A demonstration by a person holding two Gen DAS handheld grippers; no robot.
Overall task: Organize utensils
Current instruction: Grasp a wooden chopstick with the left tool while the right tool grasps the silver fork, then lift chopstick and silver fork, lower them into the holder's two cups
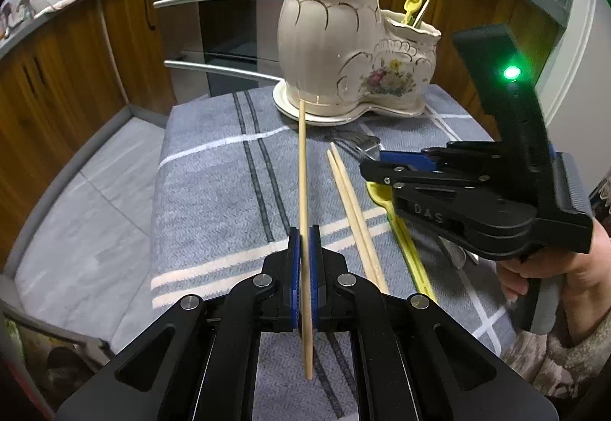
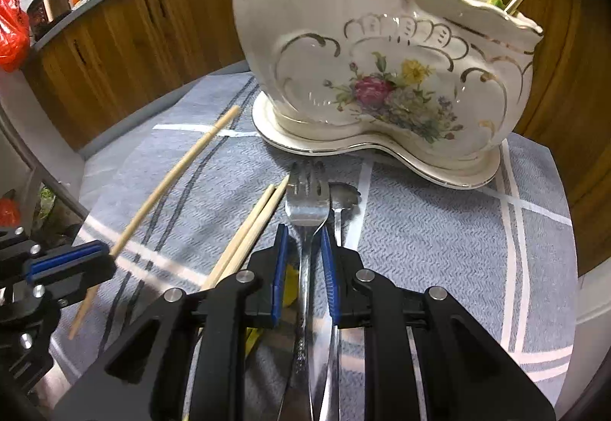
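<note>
Nearest us, the left gripper (image 1: 304, 260) had its jaws clamped on one chopstick (image 1: 302, 169), long axis pointing ahead at the holder (image 1: 328, 39) (presumably bound there). Our right gripper (image 2: 304, 264) straddled the fork (image 2: 307, 199) handle on the cloth (image 2: 439, 230), jaws apart, not yet pinching.

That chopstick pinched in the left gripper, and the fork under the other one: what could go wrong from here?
The chopstick is clamped near its lower end by the left gripper, so its long free length could swing and knock the ceramic holder. The right gripper straddles the silver fork, with a spoon right beside it, and might nudge or catch both.
</note>
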